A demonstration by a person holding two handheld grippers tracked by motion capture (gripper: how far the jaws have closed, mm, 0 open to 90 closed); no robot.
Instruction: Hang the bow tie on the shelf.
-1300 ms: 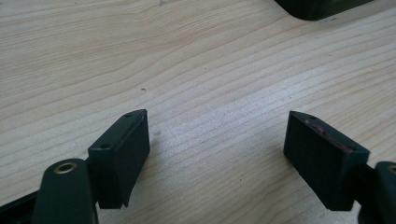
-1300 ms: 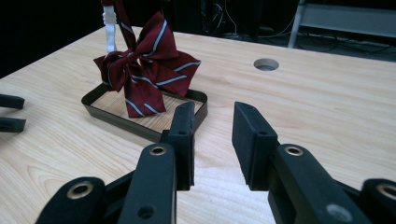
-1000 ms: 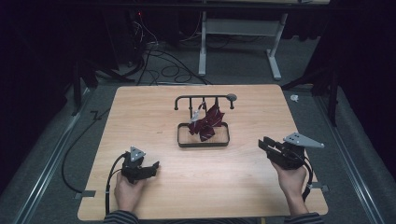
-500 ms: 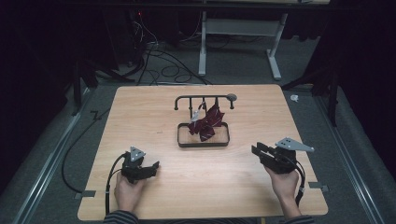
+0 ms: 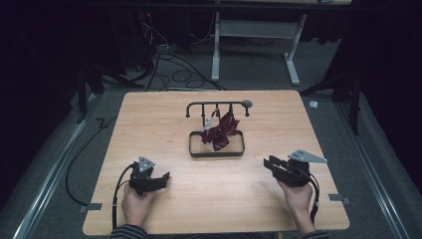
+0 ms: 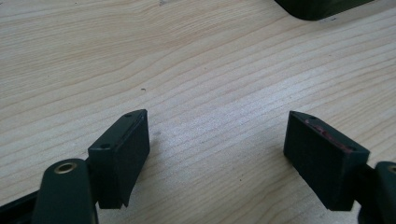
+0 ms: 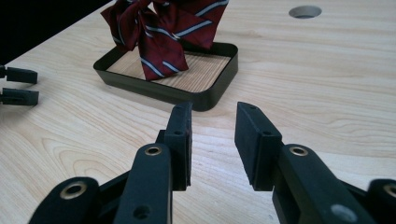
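Observation:
A dark red bow tie with pale stripes hangs from a small black rack over a black oval tray at the table's middle. In the right gripper view the bow tie dips into the tray ahead of my jaws. My left gripper rests low at the near left, open and holding nothing; in its own view the left gripper spans bare wood. My right gripper sits at the near right, pointing left, and the right gripper is open with nothing between its pads.
The wooden table has bare room around the tray. A round grey spot lies beyond the tray. Cables trail from both grippers off the near edge. A desk frame and floor cables stand behind the table.
My right gripper has come lower and a little leftward, toward the table. The left gripper, bow tie, rack and tray have stayed put.

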